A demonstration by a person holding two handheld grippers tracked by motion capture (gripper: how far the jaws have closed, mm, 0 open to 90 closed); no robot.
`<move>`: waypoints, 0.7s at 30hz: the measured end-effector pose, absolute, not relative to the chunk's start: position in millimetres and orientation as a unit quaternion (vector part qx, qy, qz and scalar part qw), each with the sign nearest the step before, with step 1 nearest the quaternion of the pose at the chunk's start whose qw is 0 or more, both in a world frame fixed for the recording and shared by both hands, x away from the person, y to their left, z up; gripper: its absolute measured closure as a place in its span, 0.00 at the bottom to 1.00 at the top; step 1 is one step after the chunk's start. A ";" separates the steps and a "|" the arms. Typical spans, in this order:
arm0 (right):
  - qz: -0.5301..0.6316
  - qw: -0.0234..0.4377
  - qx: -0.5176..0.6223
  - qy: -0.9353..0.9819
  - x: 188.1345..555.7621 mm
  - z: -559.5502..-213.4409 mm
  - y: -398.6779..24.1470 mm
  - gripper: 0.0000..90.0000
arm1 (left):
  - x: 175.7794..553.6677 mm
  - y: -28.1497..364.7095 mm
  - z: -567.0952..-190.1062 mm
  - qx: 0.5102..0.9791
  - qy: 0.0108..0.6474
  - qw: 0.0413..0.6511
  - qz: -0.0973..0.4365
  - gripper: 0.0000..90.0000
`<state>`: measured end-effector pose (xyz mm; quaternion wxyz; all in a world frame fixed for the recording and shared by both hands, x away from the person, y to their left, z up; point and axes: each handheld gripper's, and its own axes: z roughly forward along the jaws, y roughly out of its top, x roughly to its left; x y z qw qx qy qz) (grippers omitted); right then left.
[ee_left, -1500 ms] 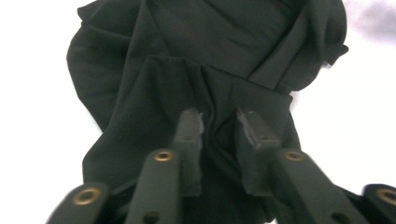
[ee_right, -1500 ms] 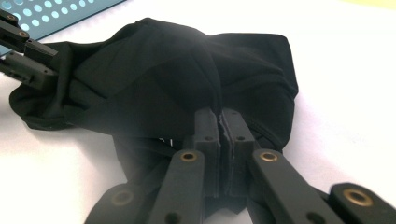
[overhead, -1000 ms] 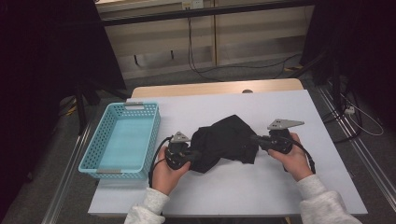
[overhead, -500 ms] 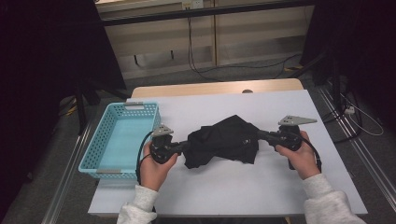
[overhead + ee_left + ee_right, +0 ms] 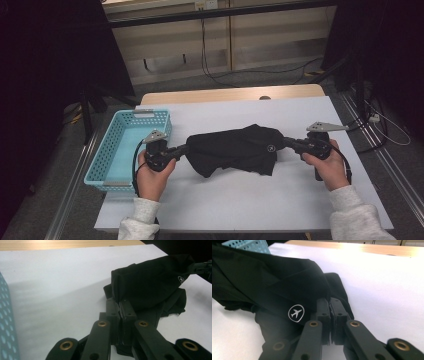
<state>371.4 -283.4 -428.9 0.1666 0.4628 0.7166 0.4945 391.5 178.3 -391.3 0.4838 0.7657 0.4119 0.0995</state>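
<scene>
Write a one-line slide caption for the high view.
Both tongs, left and right, stretch a black garment above the white table.

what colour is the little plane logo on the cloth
White, on the black cloth; the logo shows best in the right gripper view.

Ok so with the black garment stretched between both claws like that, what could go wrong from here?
Each claw, left claw and right claw, pinches only a thin edge of the black garment, so pulling further apart could slip the fabric out of one. The lower folds trail on the white table and might bunch up instead of spreading. The left hand is close to the blue basket and could knock it.
</scene>
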 end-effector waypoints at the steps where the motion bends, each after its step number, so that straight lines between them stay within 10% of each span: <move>1: 0.496 0.166 0.464 0.714 371.4 -428.4 -285.1 0.97 | 391.9 179.6 -391.0 0.766 0.412 0.483 0.099 0.97; 16: 0.456 0.147 0.476 0.738 374.0 -444.1 -277.8 0.96 | 395.5 172.8 -401.2 0.776 0.420 0.461 0.093 0.98; 21: 0.445 0.131 0.462 0.756 376.7 -453.1 -270.9 0.79 | 396.2 171.6 -402.4 0.776 0.418 0.463 0.092 0.98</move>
